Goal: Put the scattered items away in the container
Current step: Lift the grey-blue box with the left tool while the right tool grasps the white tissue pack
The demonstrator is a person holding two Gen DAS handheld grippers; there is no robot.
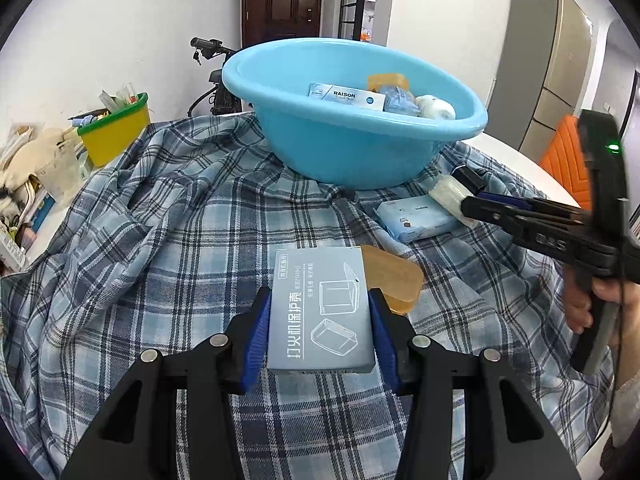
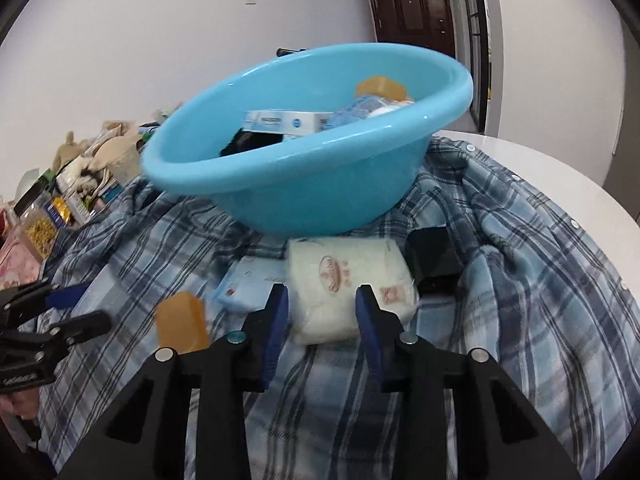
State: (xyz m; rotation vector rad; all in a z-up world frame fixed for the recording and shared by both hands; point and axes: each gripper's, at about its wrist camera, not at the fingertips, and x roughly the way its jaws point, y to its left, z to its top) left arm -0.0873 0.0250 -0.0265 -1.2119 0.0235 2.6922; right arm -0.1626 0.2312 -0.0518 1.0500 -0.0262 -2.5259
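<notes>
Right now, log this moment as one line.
left gripper: shut on grey box | right gripper: shut on tissue pack | blue basin: partly filled

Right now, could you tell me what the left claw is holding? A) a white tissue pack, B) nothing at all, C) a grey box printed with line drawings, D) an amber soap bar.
C: the left claw is shut on the grey box, its blue pads pressed on both sides, while the amber soap bar lies on the plaid cloth behind it.
</notes>
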